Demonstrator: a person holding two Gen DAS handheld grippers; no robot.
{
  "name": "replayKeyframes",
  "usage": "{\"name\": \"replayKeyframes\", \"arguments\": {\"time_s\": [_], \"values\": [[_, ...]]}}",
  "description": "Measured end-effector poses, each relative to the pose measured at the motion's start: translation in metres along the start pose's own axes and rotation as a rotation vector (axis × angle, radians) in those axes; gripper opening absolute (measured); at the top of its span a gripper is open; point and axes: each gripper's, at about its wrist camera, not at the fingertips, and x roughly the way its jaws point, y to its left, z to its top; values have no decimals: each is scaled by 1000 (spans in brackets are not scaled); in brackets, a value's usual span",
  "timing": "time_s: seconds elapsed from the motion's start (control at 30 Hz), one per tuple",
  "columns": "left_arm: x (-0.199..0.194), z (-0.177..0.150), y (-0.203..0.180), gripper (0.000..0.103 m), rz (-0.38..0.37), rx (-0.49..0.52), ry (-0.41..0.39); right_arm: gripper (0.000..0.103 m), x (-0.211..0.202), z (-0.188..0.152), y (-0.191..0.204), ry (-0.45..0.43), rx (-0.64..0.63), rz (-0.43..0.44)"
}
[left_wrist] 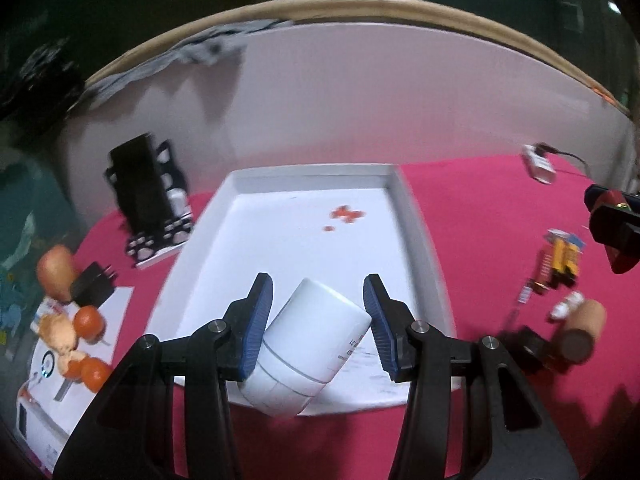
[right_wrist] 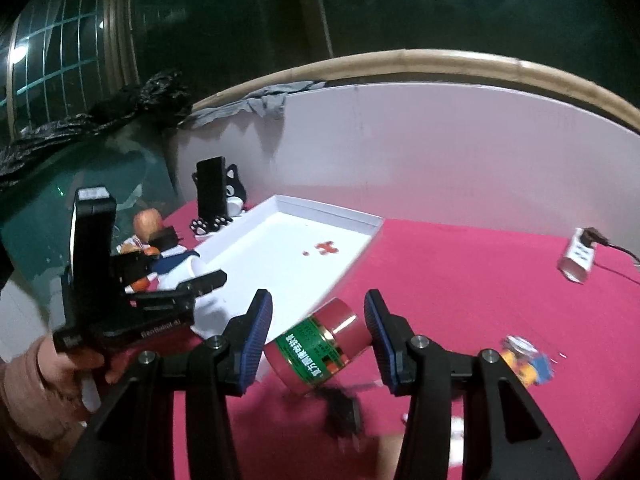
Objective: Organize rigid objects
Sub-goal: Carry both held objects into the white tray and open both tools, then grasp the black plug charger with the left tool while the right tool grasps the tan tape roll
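Observation:
My left gripper (left_wrist: 318, 292) is shut on a white plastic bottle (left_wrist: 312, 344), which hangs tilted over the near end of a white tray (left_wrist: 408, 216) on the pink cloth. The tray floor shows only a small red mark. My right gripper (right_wrist: 318, 300) is shut on a red jar with a green label (right_wrist: 320, 348), tilted above the cloth just right of the tray's (right_wrist: 332, 208) near corner. In the right wrist view a hand holds the left gripper (right_wrist: 200, 284) at the left, with the white bottle (right_wrist: 188, 270) in it.
Left of the tray are a black stand with paw prints (left_wrist: 152, 208), a black charger (left_wrist: 94, 284), an apple (left_wrist: 58, 276) and oranges (left_wrist: 88, 322). To the right lie a battery pack (left_wrist: 564, 256), a wooden cylinder (left_wrist: 580, 336) and a white plug block (right_wrist: 578, 258). A white board backs the table.

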Motion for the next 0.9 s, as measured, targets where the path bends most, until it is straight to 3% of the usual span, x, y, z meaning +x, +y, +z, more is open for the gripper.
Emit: {"name": "replayKeyframes", "arguments": {"time_s": [0.27,0.5,0.77,0.83,0.87,0.9], "values": [[49,-9,47,47,101,-124,94,48,74,12,32,82,9,49],[83,-18,67,47,103,-202,176,48,134,-3,47,183,16,30],[96,-15,76,47,99,-245,203,49,153,-6,55,163,3,-28],[90,-14,76,47,85,-255,179,66,151,-5,54,135,1,-49],[86,-13,75,48,79,-257,167,89,147,-5,53,115,-1,-61],[84,-12,75,56,75,-260,160,103,143,-5,51,95,0,-71]]}}
